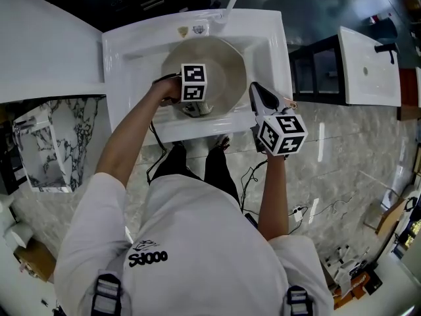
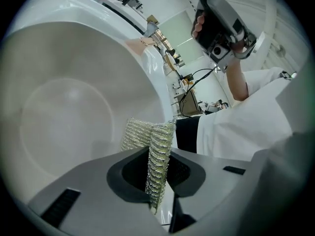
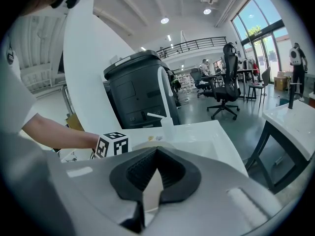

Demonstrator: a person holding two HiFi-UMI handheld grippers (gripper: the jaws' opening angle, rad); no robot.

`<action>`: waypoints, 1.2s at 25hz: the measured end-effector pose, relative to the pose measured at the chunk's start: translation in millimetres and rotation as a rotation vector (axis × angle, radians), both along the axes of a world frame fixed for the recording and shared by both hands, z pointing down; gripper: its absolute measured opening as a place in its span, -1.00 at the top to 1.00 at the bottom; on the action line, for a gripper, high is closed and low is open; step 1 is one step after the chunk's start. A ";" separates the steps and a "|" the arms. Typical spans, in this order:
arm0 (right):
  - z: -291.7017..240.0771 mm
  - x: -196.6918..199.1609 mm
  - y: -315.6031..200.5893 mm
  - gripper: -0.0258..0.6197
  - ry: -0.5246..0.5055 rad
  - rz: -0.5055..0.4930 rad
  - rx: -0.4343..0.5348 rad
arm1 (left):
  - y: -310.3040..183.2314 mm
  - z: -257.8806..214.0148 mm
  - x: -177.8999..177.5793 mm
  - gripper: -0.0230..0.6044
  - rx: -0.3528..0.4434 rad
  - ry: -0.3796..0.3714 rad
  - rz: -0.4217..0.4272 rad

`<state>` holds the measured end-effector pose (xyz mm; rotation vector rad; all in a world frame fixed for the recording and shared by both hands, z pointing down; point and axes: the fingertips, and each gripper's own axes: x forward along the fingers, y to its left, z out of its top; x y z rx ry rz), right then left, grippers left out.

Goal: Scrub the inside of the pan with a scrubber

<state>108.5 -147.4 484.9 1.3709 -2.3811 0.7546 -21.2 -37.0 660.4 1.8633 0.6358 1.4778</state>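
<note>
Steel mesh, folded flat, stood pinched between the jaws of my left hand-held gripper (image 2: pixel 160 154). They were closed hard on the lower part of the scrubber (image 2: pixel 142 132), so its free edge stuck out past the jaw tips and could meet metal before the jaws did. I held that gripper over the pan (image 1: pixel 227 64), low inside the bowl and toward its near side, with the mesh aimed at the pale inner wall just under the rim. I could not tell whether the mesh was actually touching the wall or only just beside it.

The pan itself sat in the white sink (image 1: pixel 131 51), filling most of the basin. I judged that was why it was there: the basin walls hem it in and would catch whatever scrubbing loosens.

My right hand-held gripper (image 3: pixel 156 154) hung off the pan's right side, beyond the rim and raised above it. Its jaws were closed tip to tip with nothing between them. I took that as a waiting post. It was clear of the left arm's sweep, yet near enough to steady the rim if the pan slid under pressure, since nothing held the pan.
</note>
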 end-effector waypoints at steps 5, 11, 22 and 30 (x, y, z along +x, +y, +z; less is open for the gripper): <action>2.3 -4.3 -2.4 0.90 -0.004 -0.005 -0.005 | -8.2 1.3 -21.0 0.75 0.042 -0.086 0.048; 6.2 -6.2 -3.2 0.90 -0.007 -0.004 -0.013 | -21.7 0.2 -44.1 0.75 0.085 -0.152 0.077; 10.0 -6.6 -3.5 0.90 -0.008 -0.003 -0.021 | -49.2 9.7 -73.8 0.75 0.233 -0.313 0.148; 13.2 -1.1 -2.3 0.90 -0.005 0.005 -0.029 | -70.2 16.3 -80.5 0.75 0.329 -0.357 0.142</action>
